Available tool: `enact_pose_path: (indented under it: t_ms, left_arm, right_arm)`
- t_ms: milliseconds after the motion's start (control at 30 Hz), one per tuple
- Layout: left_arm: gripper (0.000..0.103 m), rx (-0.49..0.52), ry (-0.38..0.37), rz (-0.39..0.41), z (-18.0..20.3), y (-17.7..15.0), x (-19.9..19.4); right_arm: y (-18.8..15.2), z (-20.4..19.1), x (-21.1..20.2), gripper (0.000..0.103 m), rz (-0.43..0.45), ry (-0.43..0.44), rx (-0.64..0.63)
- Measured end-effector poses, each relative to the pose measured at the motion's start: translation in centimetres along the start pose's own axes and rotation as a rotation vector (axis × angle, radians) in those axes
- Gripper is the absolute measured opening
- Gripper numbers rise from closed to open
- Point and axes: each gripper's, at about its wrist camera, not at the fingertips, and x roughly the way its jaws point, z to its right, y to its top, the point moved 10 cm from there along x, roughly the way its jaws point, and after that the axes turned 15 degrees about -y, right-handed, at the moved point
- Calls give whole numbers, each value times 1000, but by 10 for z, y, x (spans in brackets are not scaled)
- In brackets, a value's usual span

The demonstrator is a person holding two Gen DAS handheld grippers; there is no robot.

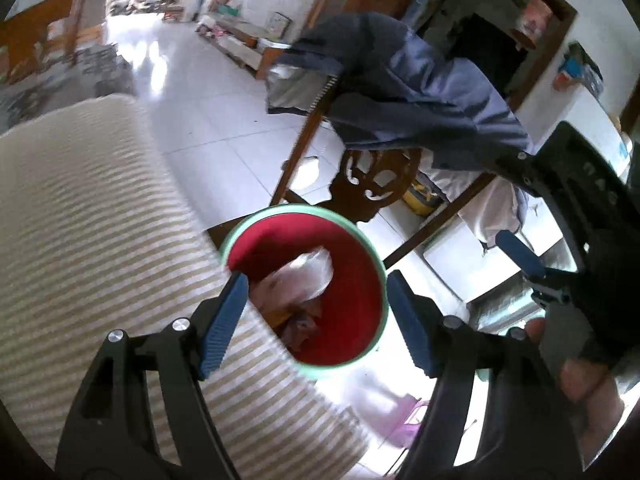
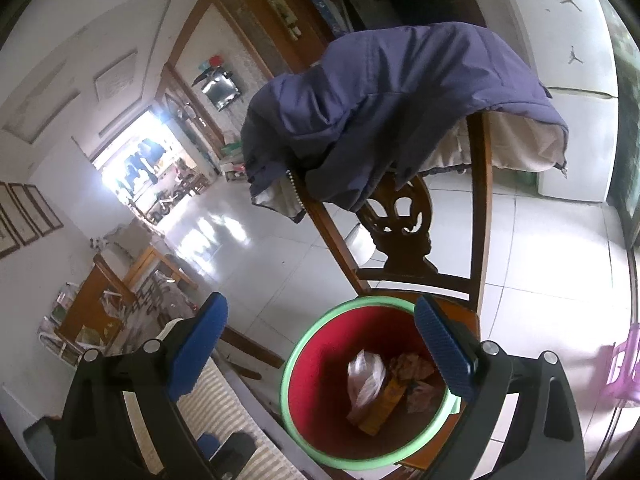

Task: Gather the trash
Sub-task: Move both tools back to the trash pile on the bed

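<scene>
Below, at six o'clock of the jacket-draped chair [image 2: 416, 240], sits the red bin [image 2: 320, 412] (trash inside), while the left gripper [image 1: 316, 320] and right gripper [image 2: 320, 344] hover over it, jaws apart, holding nothing.

No readable text, labels, brands or numbers anywhere I can see. The framed pictures [image 2: 24, 220] on the wall are too small and blurred to make out. The yellow packet [image 2: 386, 402] in my bin [image 2: 304, 344] has no legible print. Only marks: two small jumping-figure shapes [image 2: 573, 28] on the white appliance [image 2: 576, 128], logo-like, no words with them.
</scene>
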Motion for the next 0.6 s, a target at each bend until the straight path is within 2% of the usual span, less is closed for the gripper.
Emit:
enact_pose_path:
  t_ms: [133,333,433,600]
  left_arm:
    - [69,-58,41,30,-23,-14,-34]
    - [70,-132,157,108,-76,-37,-114]
    - [71,-162,254,158,-110,-49,-163]
    - [71,-274,426,271,-176,-73,-257]
  right_arm:
    - [-7,-17,-1,91,-4,10,-66]
    - [-26,-48,-2,91,-34,44,-163]
    - [-37,-67,-7,91,-36,62,-224]
    - [-63,-97,-9,91,-70,100,-341]
